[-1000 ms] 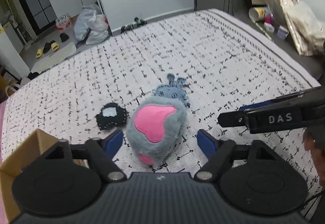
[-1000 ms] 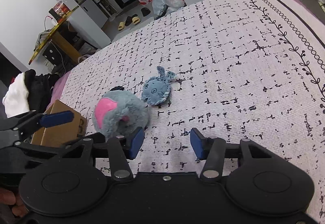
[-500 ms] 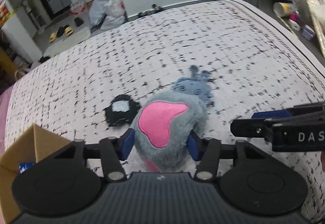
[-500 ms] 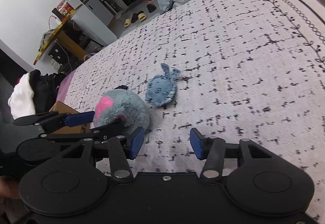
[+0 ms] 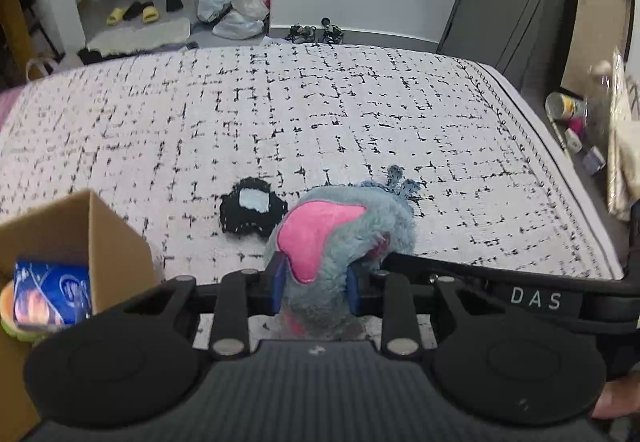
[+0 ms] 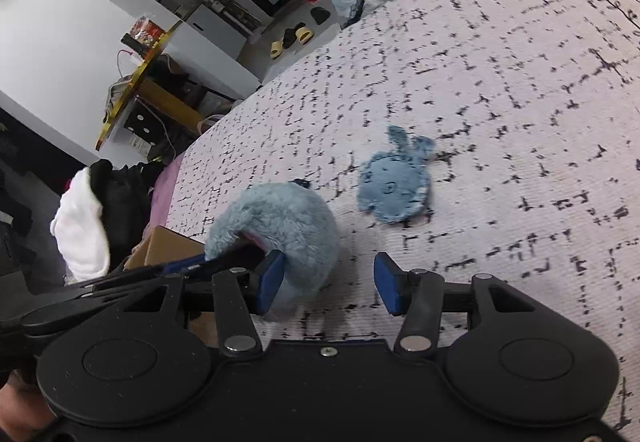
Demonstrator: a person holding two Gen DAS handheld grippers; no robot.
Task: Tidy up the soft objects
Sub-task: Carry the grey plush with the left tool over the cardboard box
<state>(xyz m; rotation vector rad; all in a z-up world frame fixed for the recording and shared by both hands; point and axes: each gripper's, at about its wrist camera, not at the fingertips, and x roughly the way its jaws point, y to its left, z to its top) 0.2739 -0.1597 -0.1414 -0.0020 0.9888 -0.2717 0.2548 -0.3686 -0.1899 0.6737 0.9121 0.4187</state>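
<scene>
A furry grey plush [image 5: 352,230] with a pink patch lies on the patterned bedspread [image 5: 320,113]. My left gripper [image 5: 315,284] has the plush between its jaws, which are closing; both blue pads press into the fur. Seen from the right wrist, the same plush [image 6: 288,226] sits just left of my right gripper [image 6: 329,284], whose jaws stand open over the bedspread. A flat blue plush [image 6: 394,187] lies beyond it, mostly hidden behind the grey one in the left wrist view. A black plush [image 5: 250,209] with a pale patch lies to the left.
An open cardboard box [image 5: 104,238] stands at the near left and holds a blue packet [image 5: 52,294]. The right gripper's black finger [image 5: 520,294] crosses just right of the grey plush. The bed's right edge drops to a cluttered shelf [image 5: 576,121].
The left jaws have narrowed from wide apart onto the grey plush and the wrist has rolled, bringing the box into view. The right gripper has drifted closer to the plush.
</scene>
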